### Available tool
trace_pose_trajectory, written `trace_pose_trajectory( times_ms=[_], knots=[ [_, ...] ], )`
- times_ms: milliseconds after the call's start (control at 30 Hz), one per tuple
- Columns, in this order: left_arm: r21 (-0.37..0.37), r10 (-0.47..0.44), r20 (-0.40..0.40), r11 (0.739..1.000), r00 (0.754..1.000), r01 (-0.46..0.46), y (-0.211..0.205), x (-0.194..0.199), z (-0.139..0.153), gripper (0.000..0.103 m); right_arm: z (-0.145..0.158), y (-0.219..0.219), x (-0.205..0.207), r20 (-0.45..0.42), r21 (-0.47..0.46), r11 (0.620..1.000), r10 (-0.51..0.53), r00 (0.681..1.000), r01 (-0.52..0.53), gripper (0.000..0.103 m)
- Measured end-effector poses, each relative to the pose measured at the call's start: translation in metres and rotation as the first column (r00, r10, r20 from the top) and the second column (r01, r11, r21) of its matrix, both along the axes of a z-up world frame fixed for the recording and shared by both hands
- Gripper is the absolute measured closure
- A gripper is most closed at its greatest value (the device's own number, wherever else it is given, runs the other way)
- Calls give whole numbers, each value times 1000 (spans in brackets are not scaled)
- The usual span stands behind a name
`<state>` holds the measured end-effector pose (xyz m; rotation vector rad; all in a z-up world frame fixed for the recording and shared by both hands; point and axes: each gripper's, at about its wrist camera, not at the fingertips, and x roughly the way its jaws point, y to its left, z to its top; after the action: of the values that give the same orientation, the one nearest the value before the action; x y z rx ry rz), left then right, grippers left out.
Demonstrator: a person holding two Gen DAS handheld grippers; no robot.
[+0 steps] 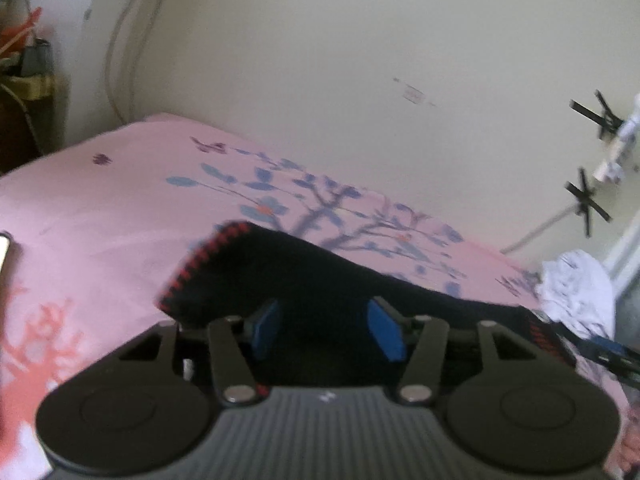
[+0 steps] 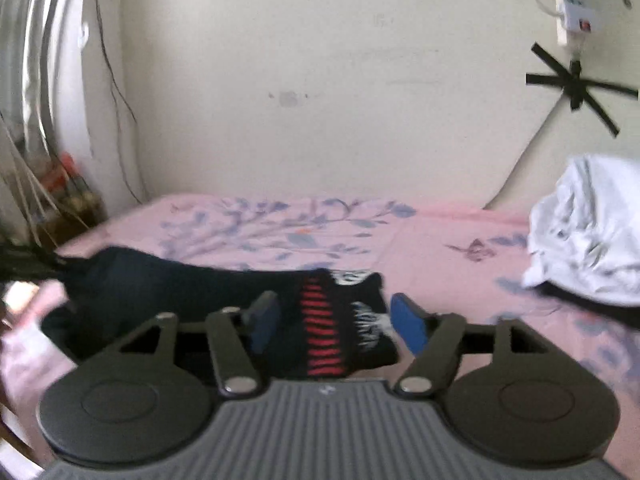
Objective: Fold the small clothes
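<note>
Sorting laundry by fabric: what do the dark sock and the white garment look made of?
Dark sock: probably knitted cotton blend, matte, with red stitched stripes knitted in. White garment: looks like thin woven or jersey cloth, crumpled into soft creases; blur leaves the weave unclear.

White lettering shows on the black sock [image 2: 360, 316] beside its red stripes, but it is too blurred to read.

We are in a bedroom at home: a bed with a pink flowered sheet [image 2: 420, 240] fills the middle, a plain cream wall [image 2: 320, 80] stands at 12 o'clock, and crumpled white clothes [image 2: 588, 232] lie at 3 o'clock.
</note>
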<state>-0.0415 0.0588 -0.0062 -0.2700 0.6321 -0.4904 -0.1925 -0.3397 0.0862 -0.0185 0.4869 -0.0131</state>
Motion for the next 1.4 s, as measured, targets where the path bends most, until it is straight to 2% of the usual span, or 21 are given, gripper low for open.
trace_pose_trajectory(
  times_ms=[100, 133, 167, 233, 300, 333, 367, 433, 533, 567, 633, 700, 733, 833, 900, 933, 967, 1033, 1133, 1267, 1400],
  knots=[
    [16, -40, -12, 999, 999, 40, -14, -3, -6, 52, -21, 10, 17, -93, -55, 999, -3, 996, -3, 42],
    [22, -45, -14, 999, 999, 46, -16, -5, -7, 52, -28, 12, 21, -122, -72, 997, 2, 992, -11, 54],
    [27, -49, -18, 998, 999, 49, -16, -5, -8, 51, -33, 16, 24, -147, -91, 996, 6, 989, -20, 88],
    [21, -52, -28, 998, 998, 52, -14, -6, -10, 51, -29, 20, 22, -148, -52, 998, 21, 989, -29, 94],
    [7, -49, -35, 999, 998, 50, -9, -5, -10, 51, -16, 14, 16, -131, 110, 993, 56, 990, -41, 95],
    [0, -47, -38, 999, 998, 47, -7, -5, -10, 51, -8, 3, 14, -115, 279, 958, 99, 988, -64, 95],
    [-13, -44, -43, 999, 998, 44, -4, -3, -10, 51, -3, -8, 12, -81, 439, 894, 143, 986, -94, 96],
    [-53, -46, -60, 998, 997, 43, 0, 0, -10, 51, -1, -29, 5, 6, 680, 722, 170, 985, -129, 96],
    [-110, -58, -83, 993, 995, 48, 3, 3, -12, 50, -40, -58, -3, 13, 890, 449, 143, 990, -77, 96],
    [-122, -61, -92, 991, 994, 49, 4, 4, -13, 50, -58, -65, -5, -46, 904, 428, 120, 992, -10, 96],
    [-125, -63, -106, 991, 992, 50, 4, 6, -15, 50, -92, -74, -11, -222, 853, 492, 46, 974, 172, 97],
    [-113, -65, -107, 992, 992, 53, 1, 7, -14, 50, -109, -85, -22, -196, 889, 428, 36, 980, 162, 103],
    [-104, -67, -103, 993, 992, 56, -1, 6, -13, 50, -106, -85, -24, -194, 883, 440, 29, 981, 162, 103],
    [-97, -85, -89, 992, 992, 76, -8, 3, -9, 49, -83, -71, -25, -167, 787, 605, 15, 986, 124, 103],
    [-100, -105, -75, 990, 992, 97, -13, -3, -5, 47, -64, -60, -26, -125, 712, 698, 26, 992, 71, 69],
    [-101, -113, -67, 989, 991, 106, -14, -6, -3, 46, -58, -61, -28, -97, 676, 735, 12, 995, 57, 58],
    [-103, -122, -59, 988, 991, 115, -17, -9, -1, 44, -50, -58, -31, -67, 627, 777, -14, 998, 53, 51],
    [-102, -148, -47, 985, 988, 142, -25, -14, 2, 44, -36, -55, -35, -8, 549, 835, -42, 999, 39, 52],
    [-62, -193, -27, 980, 981, 191, -46, -20, 5, 44, -24, -60, -29, 38, 509, 860, -65, 997, 36, 53],
    [83, -204, 28, 976, 978, 201, -78, -31, 2, 44, -20, -52, -6, 59, 468, 884, -46, 997, 13, 54],
    [193, -153, 18, 970, 988, 147, -93, -28, -13, 44, -37, -39, 16, -12, 369, 929, -30, 999, 33, 55]
  ],
)
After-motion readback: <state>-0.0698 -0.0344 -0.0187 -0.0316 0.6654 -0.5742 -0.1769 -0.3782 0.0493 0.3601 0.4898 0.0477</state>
